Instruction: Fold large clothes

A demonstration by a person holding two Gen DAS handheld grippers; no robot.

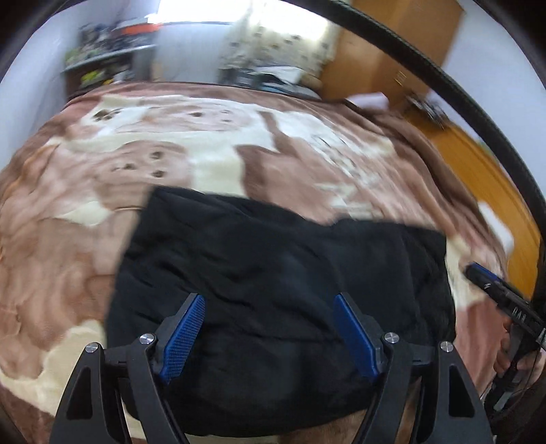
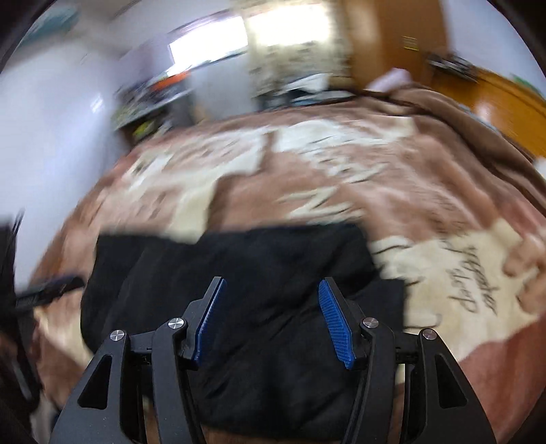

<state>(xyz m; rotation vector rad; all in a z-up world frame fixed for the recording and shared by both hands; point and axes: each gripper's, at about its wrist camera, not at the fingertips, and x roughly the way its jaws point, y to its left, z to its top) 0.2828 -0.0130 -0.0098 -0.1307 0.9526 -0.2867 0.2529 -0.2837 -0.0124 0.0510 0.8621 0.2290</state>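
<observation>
A bedroom in a home. A bed fills most of both views, covered by a plush brown-and-cream blanket [image 1: 211, 150] with printed patterns and cursive lettering. Behind it a bright window [image 1: 201, 10] lights a patterned curtain [image 1: 273, 41], and a cluttered shelf [image 1: 109, 47] stands against the white wall. To the right sit a large cardboard box [image 1: 392, 51] and orange wooden furniture [image 2: 505, 99] — ordinary domestic clutter.

Bright window [image 1: 204, 10], cluttered shelf [image 1: 105, 54]
</observation>
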